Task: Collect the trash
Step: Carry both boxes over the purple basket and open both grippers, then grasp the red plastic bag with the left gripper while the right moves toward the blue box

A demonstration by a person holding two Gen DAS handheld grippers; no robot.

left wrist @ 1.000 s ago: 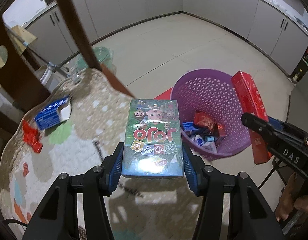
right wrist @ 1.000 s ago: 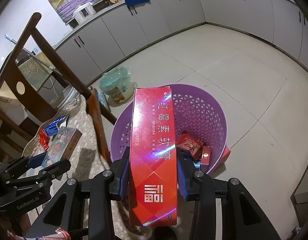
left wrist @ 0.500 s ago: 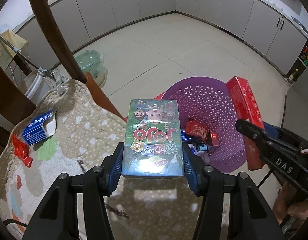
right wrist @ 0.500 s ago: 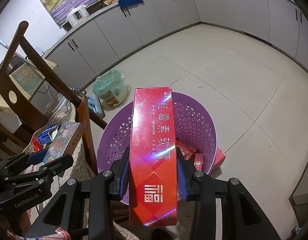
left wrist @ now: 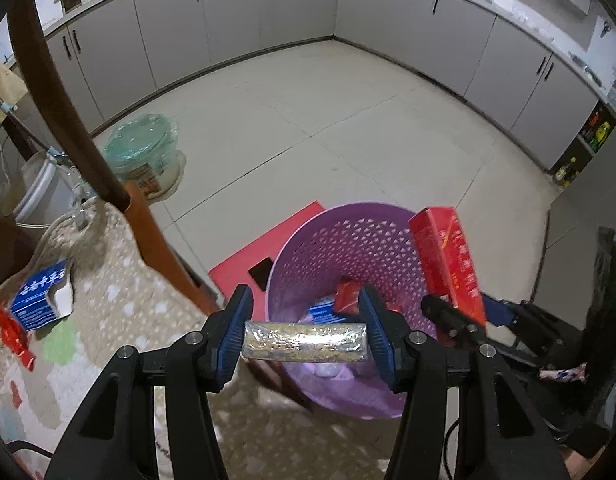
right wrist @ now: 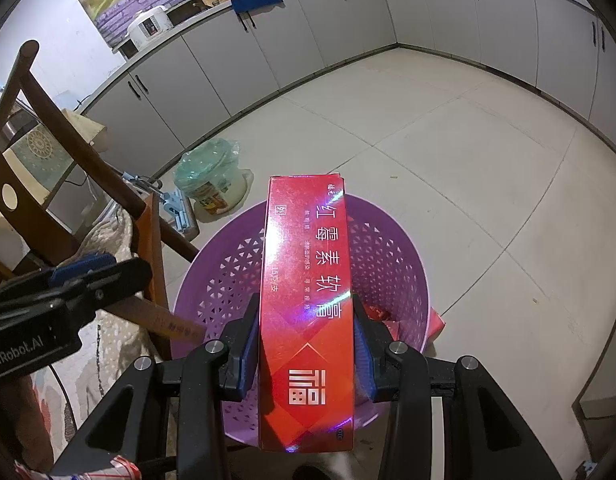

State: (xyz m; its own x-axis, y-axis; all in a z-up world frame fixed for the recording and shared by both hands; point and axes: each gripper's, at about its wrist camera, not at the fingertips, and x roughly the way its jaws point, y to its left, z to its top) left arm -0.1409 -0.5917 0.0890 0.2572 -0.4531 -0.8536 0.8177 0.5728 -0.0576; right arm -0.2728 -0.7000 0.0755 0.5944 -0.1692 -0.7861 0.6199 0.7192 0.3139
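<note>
A purple perforated basket (left wrist: pixel 350 240) stands on the floor, holding red and blue wrappers. Over its near rim hangs a foil-wrapped box (left wrist: pixel 304 340), seen edge-on and level. A long red carton (right wrist: pixel 306 304) with white characters tilts above the basket's right side.

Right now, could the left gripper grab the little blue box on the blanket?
Probably not yet. The left gripper is already shut on a foil-wrapped box by the purple basket. The blue box lies uncovered, but the jaws need emptying first.
</note>
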